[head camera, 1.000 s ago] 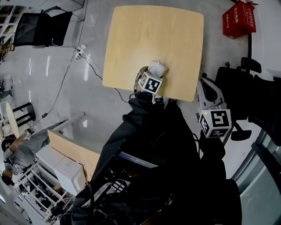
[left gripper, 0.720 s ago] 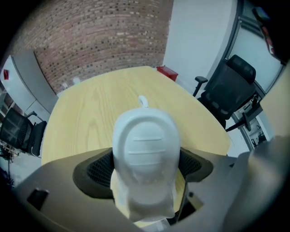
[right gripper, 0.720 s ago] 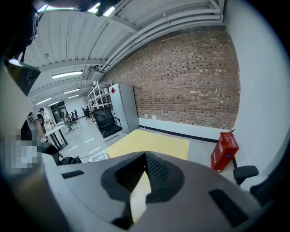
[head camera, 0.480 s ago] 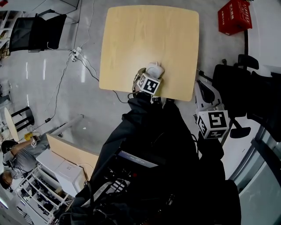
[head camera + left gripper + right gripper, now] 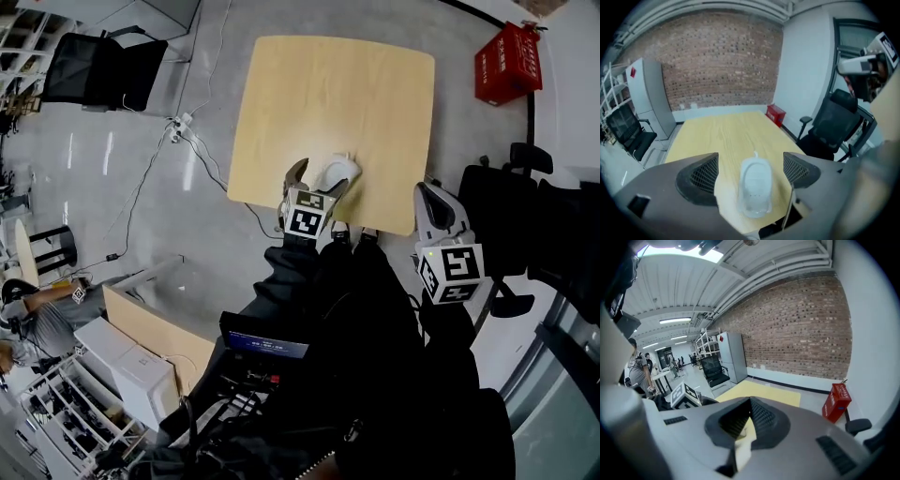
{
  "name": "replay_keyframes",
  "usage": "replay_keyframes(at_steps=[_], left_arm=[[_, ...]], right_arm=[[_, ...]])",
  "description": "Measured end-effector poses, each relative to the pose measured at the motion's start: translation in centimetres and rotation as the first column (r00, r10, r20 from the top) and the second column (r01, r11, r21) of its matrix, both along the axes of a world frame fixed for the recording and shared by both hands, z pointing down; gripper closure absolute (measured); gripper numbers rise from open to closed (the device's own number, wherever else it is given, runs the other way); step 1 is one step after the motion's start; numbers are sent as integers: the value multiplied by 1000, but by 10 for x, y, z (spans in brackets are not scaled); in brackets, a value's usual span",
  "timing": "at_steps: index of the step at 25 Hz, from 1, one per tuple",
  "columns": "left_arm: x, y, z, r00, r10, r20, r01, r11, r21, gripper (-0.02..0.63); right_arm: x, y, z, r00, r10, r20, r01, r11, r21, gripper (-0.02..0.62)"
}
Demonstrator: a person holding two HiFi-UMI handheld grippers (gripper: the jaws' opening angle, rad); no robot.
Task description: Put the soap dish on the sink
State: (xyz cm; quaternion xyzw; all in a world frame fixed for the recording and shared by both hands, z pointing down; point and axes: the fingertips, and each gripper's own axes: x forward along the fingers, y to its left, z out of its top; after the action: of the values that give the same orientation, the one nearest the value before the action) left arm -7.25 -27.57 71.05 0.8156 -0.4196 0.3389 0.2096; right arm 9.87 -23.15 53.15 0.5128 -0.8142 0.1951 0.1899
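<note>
Plainly, the soap dish point(image 5: 755, 186) has not been picked up. It lies flat on the wooden table point(image 5: 328, 84), close to the table's near edge, in the lower middle of the left gripper view. The left gripper point(image 5: 319, 180) is released, with its jaws spread wide to either side of the dish. Neither mesh pad appears to touch it. The right gripper point(image 5: 750, 404) is clenched on nothing and hangs off the table's right side, above a black office chair point(image 5: 511, 192) at the right of the head view.

The nearest risk comes from the dish's position. With so little table between it and the near edge, a jaw that lands unevenly or pulls it toward the person could tip it onto the floor. The dish looks like smooth, pale, lightweight plastic with rounded sides. If the pads close high on those curved walls, it may squirt forward or rotate rather than seat. Jaws that are not centred would let one pad arrive first and push the dish sideways across the slick wood. It might also flex or crack if squeezed hard across its width.

A further difficulty is that no sink shows in any view, so the carry will probably be long. A shallow or off-centre grip could let the dish slip out on the way. The idle right gripper sits near the chair and could catch on it when the person turns.
</note>
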Motion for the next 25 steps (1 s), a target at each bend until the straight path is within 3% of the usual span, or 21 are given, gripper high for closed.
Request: replay_keyframes(at_steps=[4, 7, 11, 15, 18, 22, 25], left_arm=[[6, -9, -81, 995, -27, -100, 41, 988, 148, 184], [9, -13, -137, 993, -6, -122, 38, 964, 263, 346], [14, -13, -204, 986, 17, -166, 49, 922, 383, 360], [11, -15, -264, 976, 7, -219, 105, 862, 496, 467], [3, -18, -306, 968, -4, -253, 153, 803, 575, 601], [-1, -21, -344, 961, -7, -275, 185, 756, 628, 603], [-1, -20, -363, 952, 2, -305, 200, 751, 630, 603]], right_arm=[[-9, -4, -21, 1000, -23, 15, 22, 998, 53, 590], [-18, -9, -46, 999, -33, 27, 30, 994, 106, 589], [-25, -17, -89, 998, -48, 42, 38, 979, 203, 589], [-21, -24, -129, 998, -43, 55, 25, 957, 287, 591], [-18, -28, -153, 993, -46, 112, 8, 948, 319, 589], [-12, -32, -185, 989, -53, 136, -2, 926, 378, 589], [-11, -35, -202, 989, -54, 140, -10, 909, 417, 589]])
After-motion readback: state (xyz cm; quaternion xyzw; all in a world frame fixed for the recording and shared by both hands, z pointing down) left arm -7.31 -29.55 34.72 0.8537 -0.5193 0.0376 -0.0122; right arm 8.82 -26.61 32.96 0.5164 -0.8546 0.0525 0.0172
